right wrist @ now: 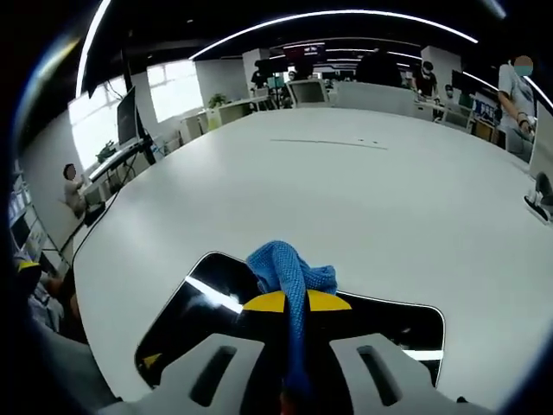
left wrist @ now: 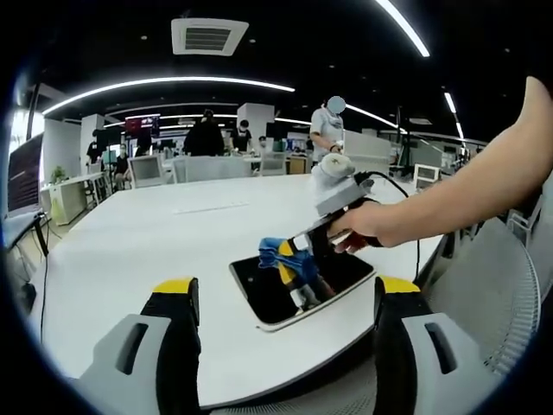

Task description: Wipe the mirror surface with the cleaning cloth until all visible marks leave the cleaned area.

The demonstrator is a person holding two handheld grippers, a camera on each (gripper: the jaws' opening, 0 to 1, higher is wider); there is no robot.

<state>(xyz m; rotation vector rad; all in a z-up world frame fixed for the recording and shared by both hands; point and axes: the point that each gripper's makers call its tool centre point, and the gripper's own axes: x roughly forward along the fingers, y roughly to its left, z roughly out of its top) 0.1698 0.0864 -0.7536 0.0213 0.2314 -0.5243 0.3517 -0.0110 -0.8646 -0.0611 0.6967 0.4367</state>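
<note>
- Blue cloth (right wrist: 289, 275) is clamped between the closed jaws of the right gripper (right wrist: 288, 304), pressed on the mirror (right wrist: 186, 316)
- Mirror lies flat on the table (right wrist: 346, 190), directly under the cloth
- Left gripper (left wrist: 281, 298) hovers nearby, jaws apart, empty

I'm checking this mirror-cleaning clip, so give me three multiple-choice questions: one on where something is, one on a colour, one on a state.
1. Where does the mirror lie?
A. flat on the white table
B. on a chair
C. against a wall

2. What colour is the cleaning cloth?
A. red
B. blue
C. white

3. How is the right gripper?
A. open
B. shut on the cleaning cloth
C. shut on nothing

Answers: 1 A, it lies flat near the table's edge; 2 B, the bunched cloth is blue; 3 B, its yellow-tipped jaws pinch the cloth over the mirror.
</note>
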